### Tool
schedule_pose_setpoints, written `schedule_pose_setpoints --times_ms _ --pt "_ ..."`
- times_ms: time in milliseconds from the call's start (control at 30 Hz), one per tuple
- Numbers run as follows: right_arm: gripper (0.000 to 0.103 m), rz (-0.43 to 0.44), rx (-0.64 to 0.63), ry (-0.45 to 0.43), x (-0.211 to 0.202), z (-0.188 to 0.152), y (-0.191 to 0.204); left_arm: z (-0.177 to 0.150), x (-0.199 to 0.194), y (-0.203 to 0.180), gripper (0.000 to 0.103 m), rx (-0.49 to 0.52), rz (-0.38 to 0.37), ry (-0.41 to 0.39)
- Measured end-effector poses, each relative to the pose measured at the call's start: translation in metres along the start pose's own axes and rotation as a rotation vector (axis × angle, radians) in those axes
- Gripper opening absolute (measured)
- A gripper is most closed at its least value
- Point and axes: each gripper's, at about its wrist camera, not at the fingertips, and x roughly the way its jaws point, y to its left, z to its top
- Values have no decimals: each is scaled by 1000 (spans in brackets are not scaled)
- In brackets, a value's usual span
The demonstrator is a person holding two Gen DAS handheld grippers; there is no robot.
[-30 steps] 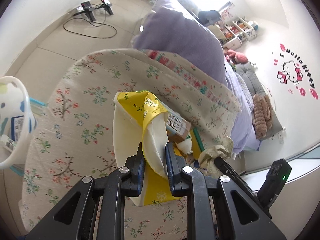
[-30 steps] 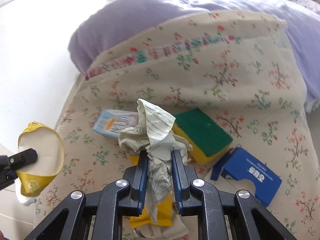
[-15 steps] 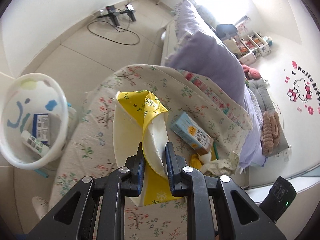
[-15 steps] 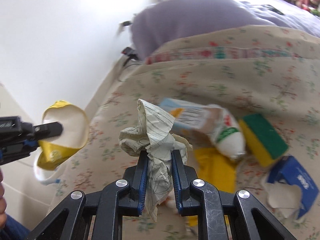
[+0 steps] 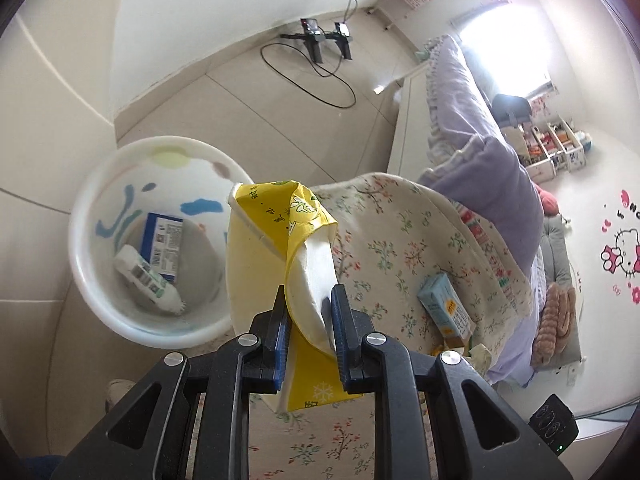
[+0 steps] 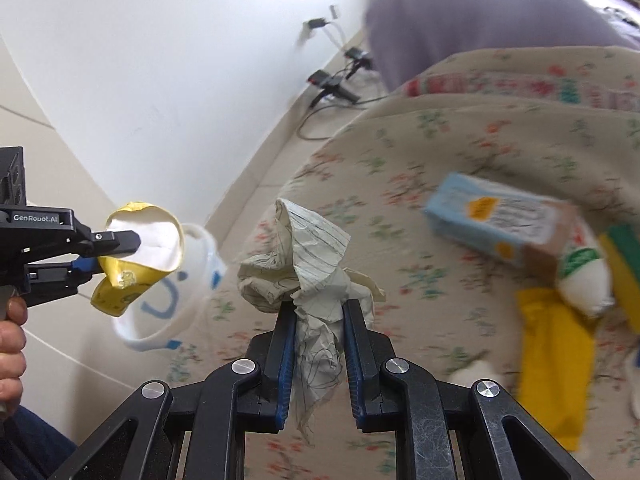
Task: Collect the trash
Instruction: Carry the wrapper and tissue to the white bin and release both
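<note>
Trash, item one: a yellow-and-white crushed paper cup (image 5: 280,256), pinched at its white inner wall between the blue pads of the left hand-held gripper (image 5: 308,320). It hangs in the air at the near rim of the white plastic basin with blue and green blotches (image 5: 84,248), which stands on the tiled floor beside the bed. The basin already contains a blue printed box (image 5: 164,248) and a white labelled tube (image 5: 148,280).

Item two: a crumpled sheet of lined paper with pen marks (image 6: 304,264), clamped by the right hand-held gripper (image 6: 318,336); jaws pressed in on the wad's narrow waist, with the bulk of the paper above the pads and a tail below.

Handling judgement:
- Cup: very light, thin-walled, already flattened. A grip on the folded wall holds well; it is likely to fall slowly and may drift, so release should come over the basin's middle, not the rim.
- Paper wad: light, soft, springy; it compresses under the pads and may cling to one on opening.

Remaining on the floral bedspread (image 6: 480,152): a light-blue carton (image 6: 492,216), stiff and best taken across its narrow faces; a white squeeze tube with green print (image 6: 584,280); and a yellow wrapper (image 6: 556,360), limp, to be taken at an edge. The right wrist view is motion-blurred, so finer detail there cannot be made out.
</note>
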Motion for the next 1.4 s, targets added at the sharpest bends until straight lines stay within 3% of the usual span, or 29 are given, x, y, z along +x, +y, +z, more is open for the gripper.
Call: schedule_pose_setpoints --times_ms 300,533,733,1133,1233,1267,1400 --pt "20 119 -27 63 48 0 59 23 1 52 22 -108 68 -8" --pt "20 217 28 112 88 1 87 31 2 68 27 -159 64 -16" --pt "21 255 57 125 110 10 97 35 -5 82 44 -240 58 -48" --pt "24 291 45 155 153 20 131 37 -20 89 44 -275 34 -86" --pt "39 290 38 173 164 18 142 37 -22 88 44 -269 36 -91" --pt "50 286 39 179 165 17 144 37 -24 89 44 -269 37 -90" --pt "55 270 47 159 160 16 142 37 -23 88 44 -272 29 -79"
